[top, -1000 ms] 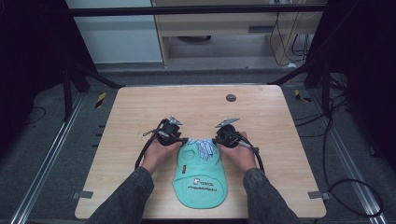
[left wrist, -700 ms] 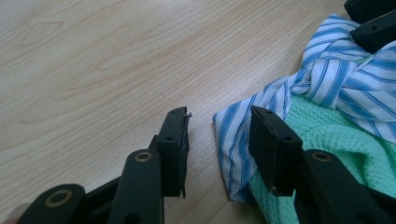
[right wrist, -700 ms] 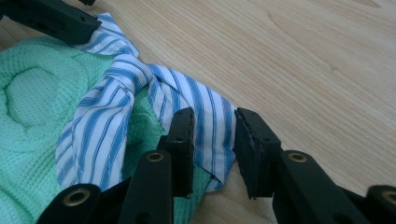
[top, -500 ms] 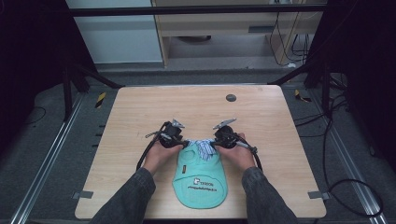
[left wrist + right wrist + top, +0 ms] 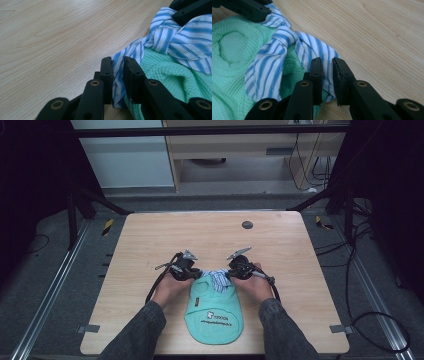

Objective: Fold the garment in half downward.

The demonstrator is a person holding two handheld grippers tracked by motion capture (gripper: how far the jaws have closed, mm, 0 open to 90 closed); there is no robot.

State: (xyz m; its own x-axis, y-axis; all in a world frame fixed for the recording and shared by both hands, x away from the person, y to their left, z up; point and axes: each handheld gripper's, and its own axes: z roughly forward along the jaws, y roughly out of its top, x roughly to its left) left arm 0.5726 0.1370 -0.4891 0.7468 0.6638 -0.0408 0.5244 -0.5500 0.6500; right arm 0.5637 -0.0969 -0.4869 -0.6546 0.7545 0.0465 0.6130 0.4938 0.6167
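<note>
Collar at frame centre lies crosswise between left tool and right tool, each pinching one striped end.

The light wooden surface carries a small dark round disc toward 12 o'clock, near its far edge and well apart from everything else. Grey tape tabs sit at its near corners, one at 7 o'clock and one at 5 o'clock. Beyond it, on the grey floor, black cables trail at 3 to 4 o'clock, and a yellow-and-black striped piece lies at 10 o'clock.
</note>
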